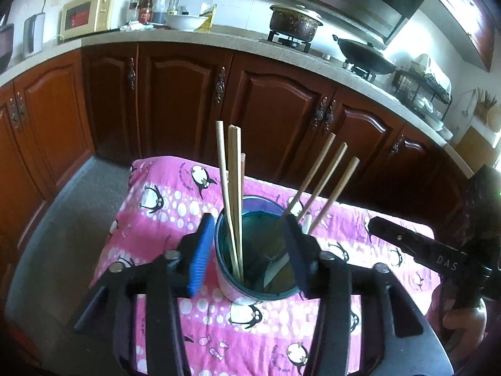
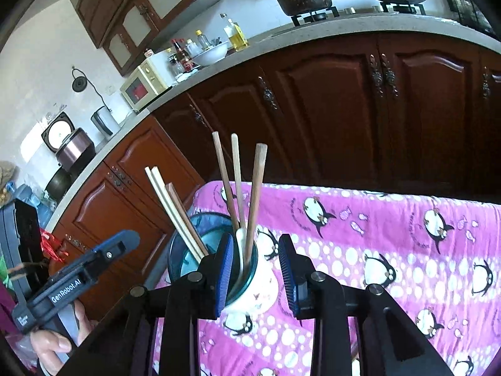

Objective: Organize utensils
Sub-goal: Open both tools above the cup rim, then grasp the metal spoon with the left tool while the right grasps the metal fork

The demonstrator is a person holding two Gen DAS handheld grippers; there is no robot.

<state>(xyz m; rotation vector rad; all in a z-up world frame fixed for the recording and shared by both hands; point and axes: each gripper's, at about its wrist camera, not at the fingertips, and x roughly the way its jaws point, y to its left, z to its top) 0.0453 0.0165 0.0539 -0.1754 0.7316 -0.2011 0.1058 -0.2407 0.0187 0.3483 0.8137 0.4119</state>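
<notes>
A white cup with a blue-green inside [image 1: 250, 282] stands on the pink penguin cloth [image 1: 175, 206]. Several wooden chopsticks [image 1: 233, 194] stand in it, some leaning left, some right [image 1: 325, 185]. My left gripper [image 1: 247, 250] straddles the cup, its blue pads at either side of the rim; whether they press it I cannot tell. In the right wrist view the cup [image 2: 250, 285] holds chopsticks [image 2: 255, 194] and a white spoon [image 2: 241, 244]. My right gripper [image 2: 256, 272] is open, its left pad beside the cup and its right pad clear of it.
The cloth [image 2: 391, 250] covers a small table in front of brown kitchen cabinets [image 1: 188, 100]. The counter [image 1: 219, 39] carries a microwave [image 1: 90, 15], bottles, a bowl, a pot [image 1: 296, 22] and a wok [image 1: 366, 54]. Grey floor [image 1: 62, 219] lies to the left.
</notes>
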